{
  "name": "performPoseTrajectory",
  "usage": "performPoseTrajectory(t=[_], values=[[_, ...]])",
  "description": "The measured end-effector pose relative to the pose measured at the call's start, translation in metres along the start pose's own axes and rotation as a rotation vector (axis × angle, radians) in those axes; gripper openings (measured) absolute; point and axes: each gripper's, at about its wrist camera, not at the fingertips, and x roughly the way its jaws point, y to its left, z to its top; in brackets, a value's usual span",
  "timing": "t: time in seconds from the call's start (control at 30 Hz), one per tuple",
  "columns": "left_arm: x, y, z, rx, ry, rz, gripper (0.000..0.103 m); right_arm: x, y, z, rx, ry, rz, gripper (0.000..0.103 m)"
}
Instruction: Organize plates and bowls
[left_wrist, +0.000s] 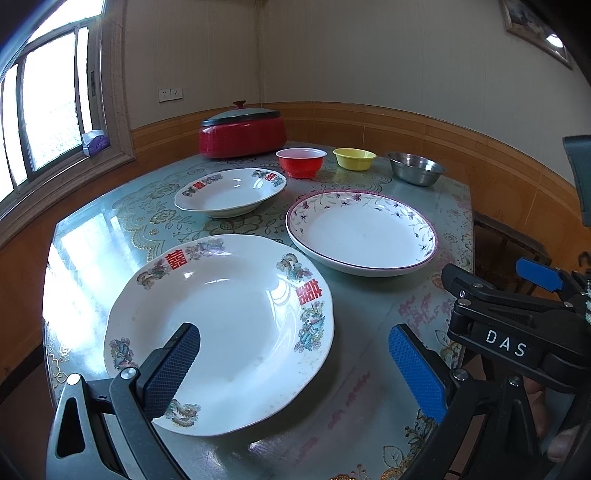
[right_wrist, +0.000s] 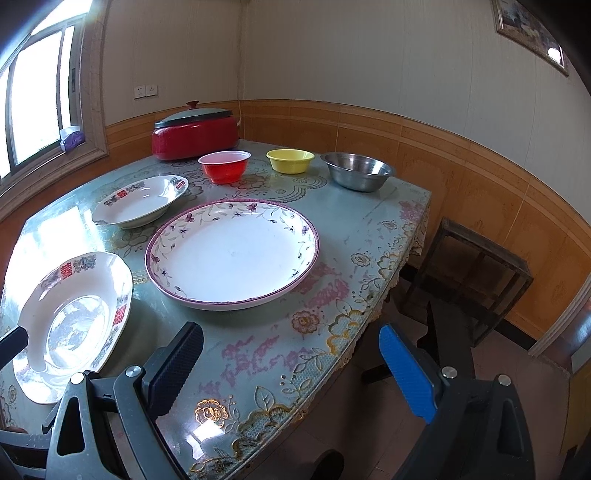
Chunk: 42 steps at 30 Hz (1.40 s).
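On the table (right_wrist: 369, 236), left to right: the big red-marked plate (left_wrist: 221, 332) nearest the left gripper (left_wrist: 295, 365), a smaller matching plate (left_wrist: 231, 192) behind it, the floral plate (right_wrist: 232, 251) in the middle, then the red bowl (right_wrist: 224, 166), yellow bowl (right_wrist: 290, 160) and steel bowl (right_wrist: 357, 171) along the back. Both grippers' jaws are spread and hold nothing; the right gripper (right_wrist: 291, 369) hovers over the table edge. The glazed rims look slick, so a shallow pinch could let a plate slip and chip
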Motion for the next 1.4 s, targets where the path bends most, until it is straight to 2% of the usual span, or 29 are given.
performPoseTrajectory(t=[0.43,0.5,0.53,0.6,0.67,0.7,0.8,0.9,0.97,1.0,1.03,1.07,1.13,1.2,1.4], values=[[0.014,0.001,0.004,-0.040,0.029,0.066,0.103,0.031,0.003,0.009,-0.052,0.042,0.082,0.098],[0.019,0.002,0.006,-0.061,0.041,0.043,0.103,0.039,0.000,0.015,-0.077,0.048,0.115,0.098],[0.022,0.002,0.008,-0.077,0.051,0.008,0.103,0.043,-0.004,0.020,-0.079,0.052,0.166,0.098],[0.027,0.003,0.013,-0.121,0.072,-0.060,0.103,0.054,-0.018,0.031,-0.064,0.083,0.352,0.098],[0.033,0.001,0.021,-0.159,0.086,-0.066,0.103,0.071,-0.033,0.046,-0.034,0.141,0.524,0.098],[0.036,-0.001,0.026,-0.176,0.094,-0.062,0.103,0.080,-0.040,0.052,-0.029,0.163,0.568,0.098],[0.044,-0.006,0.037,-0.230,0.086,-0.061,0.103,0.104,-0.054,0.074,-0.058,0.199,0.633,0.098],[0.054,-0.016,0.049,-0.263,0.091,-0.032,0.103,0.126,-0.066,0.097,-0.093,0.226,0.658,0.098],[0.061,-0.022,0.055,-0.304,0.091,-0.042,0.103,0.142,-0.073,0.111,-0.114,0.244,0.677,0.098],[0.064,-0.025,0.058,-0.325,0.091,-0.043,0.103,0.150,-0.076,0.116,-0.125,0.250,0.688,0.092],[0.067,-0.030,0.061,-0.339,0.098,-0.040,0.103,0.159,-0.078,0.122,-0.141,0.263,0.697,0.078],[0.070,-0.035,0.063,-0.346,0.103,-0.028,0.103,0.169,-0.078,0.126,-0.165,0.281,0.703,0.070],[0.072,-0.046,0.066,-0.351,0.090,0.000,0.103,0.189,-0.077,0.132,-0.212,0.307,0.707,0.042],[0.074,-0.055,0.069,-0.359,0.086,0.016,0.103,0.206,-0.076,0.138,-0.262,0.333,0.735,0.038],[0.080,-0.072,0.065,-0.418,0.125,0.069,0.103,0.241,-0.056,0.154,-0.399,0.361,0.802,0.038]])
